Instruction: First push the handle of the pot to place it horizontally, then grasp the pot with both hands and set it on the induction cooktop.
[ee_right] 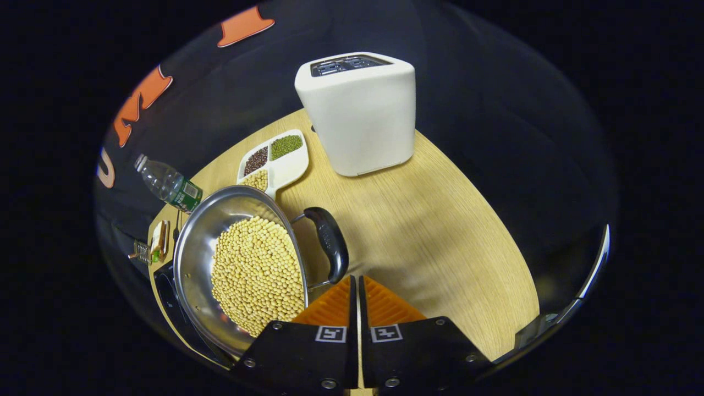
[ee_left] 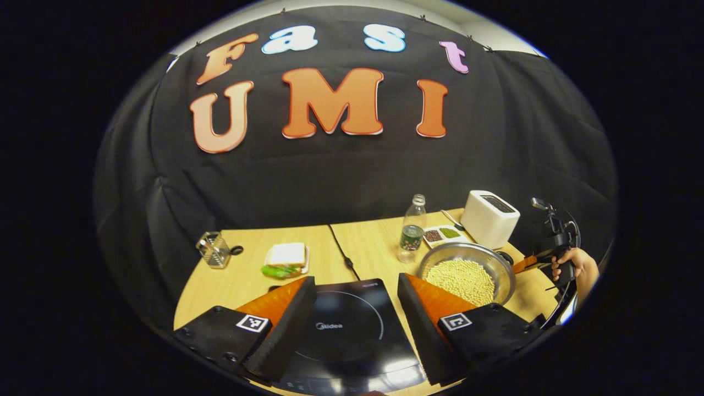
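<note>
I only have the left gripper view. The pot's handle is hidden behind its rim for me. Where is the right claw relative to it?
Observer: In the right gripper view, the right claw is closed, its tips right at the near end of the black handle.
Operator: Is it gripping the handle?
Observer: No, the fingers are pressed together with nothing between them.
Operator: What's beyond the handle?
Observer: Bare table, then the toaster.

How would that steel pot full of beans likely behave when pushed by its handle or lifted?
The pot is heaped with beans, so probably heavy; tilting could spill them. Its rounded steel body may pivot or slide on the smooth table when the handle is pushed.
</note>
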The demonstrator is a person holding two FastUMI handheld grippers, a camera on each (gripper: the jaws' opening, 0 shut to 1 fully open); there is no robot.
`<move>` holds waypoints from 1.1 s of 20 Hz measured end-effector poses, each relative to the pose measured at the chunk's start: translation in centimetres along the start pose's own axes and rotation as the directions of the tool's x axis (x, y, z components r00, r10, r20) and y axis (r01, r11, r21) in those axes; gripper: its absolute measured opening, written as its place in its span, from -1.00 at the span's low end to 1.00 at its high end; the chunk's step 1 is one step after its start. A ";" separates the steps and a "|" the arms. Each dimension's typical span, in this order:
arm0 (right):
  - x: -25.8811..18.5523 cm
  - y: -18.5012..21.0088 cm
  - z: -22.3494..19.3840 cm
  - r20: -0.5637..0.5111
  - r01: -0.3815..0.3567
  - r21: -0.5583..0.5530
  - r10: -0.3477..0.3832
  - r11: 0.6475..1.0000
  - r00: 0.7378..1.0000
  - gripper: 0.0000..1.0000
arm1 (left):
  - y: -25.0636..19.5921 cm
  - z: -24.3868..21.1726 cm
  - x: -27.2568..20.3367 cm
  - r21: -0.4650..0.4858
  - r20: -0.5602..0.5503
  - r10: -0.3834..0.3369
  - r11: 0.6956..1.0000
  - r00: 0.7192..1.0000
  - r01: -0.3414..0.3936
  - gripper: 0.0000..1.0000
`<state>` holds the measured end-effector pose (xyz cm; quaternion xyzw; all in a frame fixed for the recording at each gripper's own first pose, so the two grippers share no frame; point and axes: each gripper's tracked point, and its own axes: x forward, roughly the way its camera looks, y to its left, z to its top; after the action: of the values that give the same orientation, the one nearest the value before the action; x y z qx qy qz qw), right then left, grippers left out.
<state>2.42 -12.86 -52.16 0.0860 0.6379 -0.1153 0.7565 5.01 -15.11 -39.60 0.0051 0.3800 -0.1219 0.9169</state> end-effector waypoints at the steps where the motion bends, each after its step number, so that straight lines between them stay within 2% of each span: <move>1: -0.5 -0.1 0.2 0.013 0.006 -0.014 -0.006 1.000 1.000 -0.84 | -0.8 -0.6 0.8 -0.007 -0.029 -0.015 1.000 0.999 0.015 0.95; 2: -1.1 0.2 0.7 0.033 0.001 -0.022 0.000 1.000 0.999 -0.79 | -1.4 -1.2 1.6 -0.018 -0.052 -0.028 0.999 0.998 0.027 0.96; 5: -2.4 1.6 1.2 0.069 -0.020 -0.071 0.025 0.997 0.997 -0.46 | -3.4 -3.2 4.2 -0.055 -0.128 -0.064 0.997 0.990 0.057 0.96; 7: -2.8 3.0 1.4 0.086 -0.032 -0.116 0.042 0.993 0.995 -0.02 | -5.4 -4.5 5.3 -0.076 -0.178 -0.088 0.994 0.980 0.076 0.97; 10: -2.4 4.1 1.7 0.096 -0.026 -0.163 0.042 0.986 0.995 0.25 | -7.9 -6.4 7.5 -0.109 -0.246 -0.127 0.989 0.961 0.103 0.96; 11: -2.1 4.1 1.7 0.094 -0.019 -0.166 0.035 0.986 0.995 0.40 | -8.9 -7.2 8.4 -0.122 -0.267 -0.144 0.986 0.953 0.114 0.97; 15: -0.7 3.6 2.1 0.082 -0.001 -0.140 0.013 0.990 0.997 0.58 | -10.3 -9.5 11.8 -0.140 -0.338 -0.147 0.985 0.930 0.105 0.97; 22: 0.9 2.8 2.6 0.084 0.021 -0.126 -0.010 0.992 0.996 0.58 | -12.1 -13.1 16.2 -0.187 -0.402 -0.180 0.976 0.898 0.112 0.99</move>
<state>5.82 -10.97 -52.64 0.0279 0.6128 -0.0838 0.7853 4.20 -29.06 -59.19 -0.0707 0.5747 -0.1558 0.8003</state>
